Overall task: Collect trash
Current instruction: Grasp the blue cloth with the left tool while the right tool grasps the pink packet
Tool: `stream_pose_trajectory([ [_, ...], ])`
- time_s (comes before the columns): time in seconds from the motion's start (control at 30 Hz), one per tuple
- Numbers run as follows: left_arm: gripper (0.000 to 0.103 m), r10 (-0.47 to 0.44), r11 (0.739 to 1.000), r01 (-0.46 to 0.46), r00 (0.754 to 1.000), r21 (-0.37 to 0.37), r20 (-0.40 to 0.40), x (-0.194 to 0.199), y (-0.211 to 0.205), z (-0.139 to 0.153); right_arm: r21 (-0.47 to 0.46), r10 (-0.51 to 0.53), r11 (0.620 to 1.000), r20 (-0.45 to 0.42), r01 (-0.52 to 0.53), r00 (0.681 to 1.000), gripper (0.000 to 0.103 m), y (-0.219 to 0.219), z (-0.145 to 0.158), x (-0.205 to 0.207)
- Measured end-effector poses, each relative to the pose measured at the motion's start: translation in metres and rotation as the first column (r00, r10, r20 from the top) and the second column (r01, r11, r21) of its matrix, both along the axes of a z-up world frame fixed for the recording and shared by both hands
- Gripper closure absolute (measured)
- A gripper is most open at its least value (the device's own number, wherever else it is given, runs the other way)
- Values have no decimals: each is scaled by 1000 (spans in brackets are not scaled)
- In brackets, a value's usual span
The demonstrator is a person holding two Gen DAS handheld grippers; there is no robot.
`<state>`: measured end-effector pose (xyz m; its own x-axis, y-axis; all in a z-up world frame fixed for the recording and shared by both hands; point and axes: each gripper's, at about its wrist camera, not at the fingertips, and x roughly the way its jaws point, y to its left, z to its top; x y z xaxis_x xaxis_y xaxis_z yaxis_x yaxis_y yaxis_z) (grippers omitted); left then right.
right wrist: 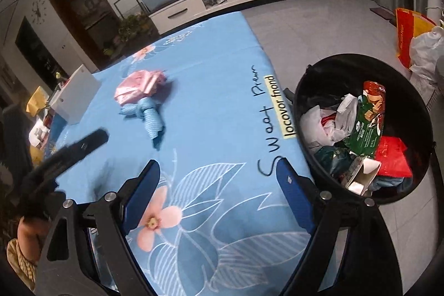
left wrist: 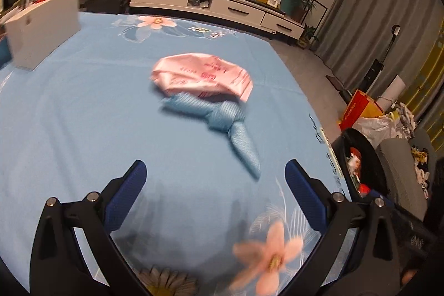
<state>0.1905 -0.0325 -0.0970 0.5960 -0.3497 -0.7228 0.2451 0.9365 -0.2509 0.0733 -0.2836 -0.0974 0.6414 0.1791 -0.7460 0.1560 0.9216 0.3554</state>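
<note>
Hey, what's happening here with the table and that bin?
A person is clearing trash off a table covered in a blue floral cloth, holding a two-finger gripper in each hand. Both the left gripper and the right gripper are open and empty. A pink plastic bag and a knotted blue cloth lie together on the table, not yet picked up. Beside the table stands a black trash bin, already holding wrappers and bags.
</note>
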Motion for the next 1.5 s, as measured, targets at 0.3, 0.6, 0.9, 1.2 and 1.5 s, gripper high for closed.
stream_pose_trajectory([
  [0.3,20,12,995,-7,999,104,-40,68,-52,-30,16,-2,1000,-14,2,1000,19,-14,-16,15],
  [0.6,70,-3,993,8,999,119,-44,76,-42,-37,23,75,997,45,-76,996,19,3,-4,50],
  [0.9,71,127,992,-127,992,11,2,45,61,-9,-50,276,961,155,-272,948,19,58,19,116],
  [1.2,71,202,979,-202,979,-20,11,55,108,-7,-182,401,908,124,-376,908,19,113,7,191],
  [1.5,71,194,980,-194,981,-49,-5,53,119,-15,-239,429,878,8,-414,903,79,128,-25,198],
])
